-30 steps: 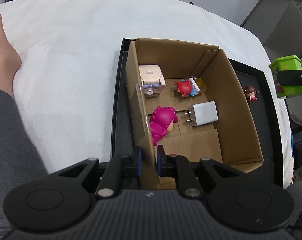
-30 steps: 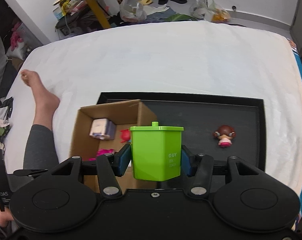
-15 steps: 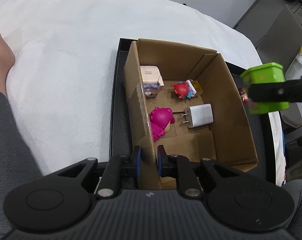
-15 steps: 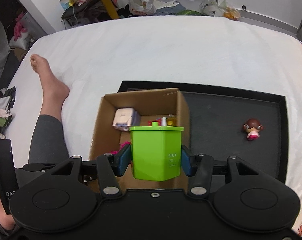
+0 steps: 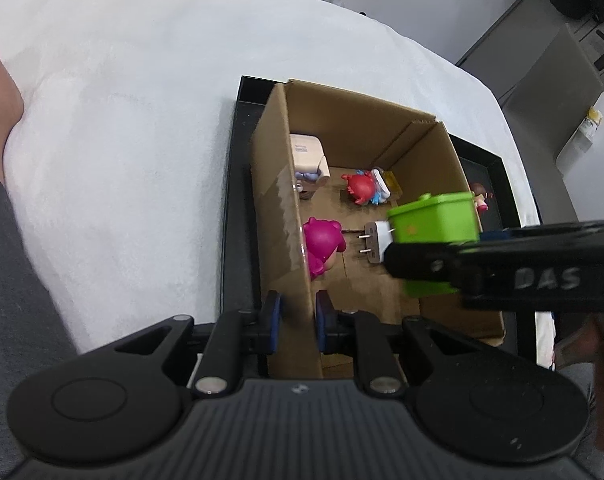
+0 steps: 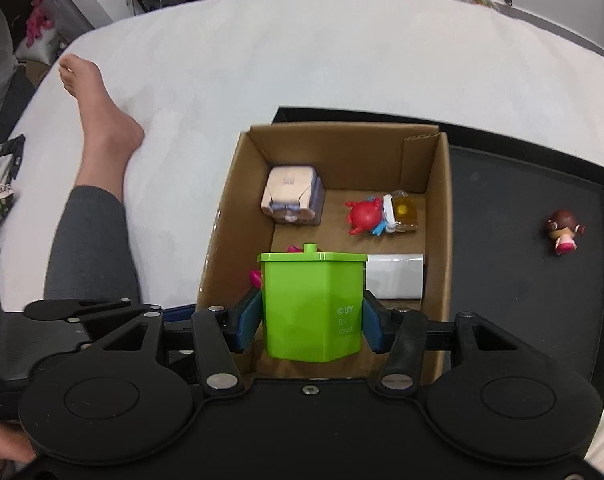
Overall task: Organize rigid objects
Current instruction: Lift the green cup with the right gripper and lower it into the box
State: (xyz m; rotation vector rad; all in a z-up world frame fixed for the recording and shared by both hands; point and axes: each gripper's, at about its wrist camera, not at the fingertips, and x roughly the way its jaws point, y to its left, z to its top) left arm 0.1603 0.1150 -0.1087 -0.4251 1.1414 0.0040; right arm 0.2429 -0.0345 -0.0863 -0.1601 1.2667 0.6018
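A second ago the right gripper (image 6: pixel 310 322) held the green bin (image 6: pixel 311 306) beside the cardboard box (image 6: pixel 441 216), over the black tray (image 6: pixel 521 280). Now the bin hangs above the box's interior, hiding part of the white charger (image 6: pixel 395 276).

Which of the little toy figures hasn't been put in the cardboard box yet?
The small brown-haired doll in pink, lying alone on the black tray. The magenta figure and red figure are already inside the cardboard box.
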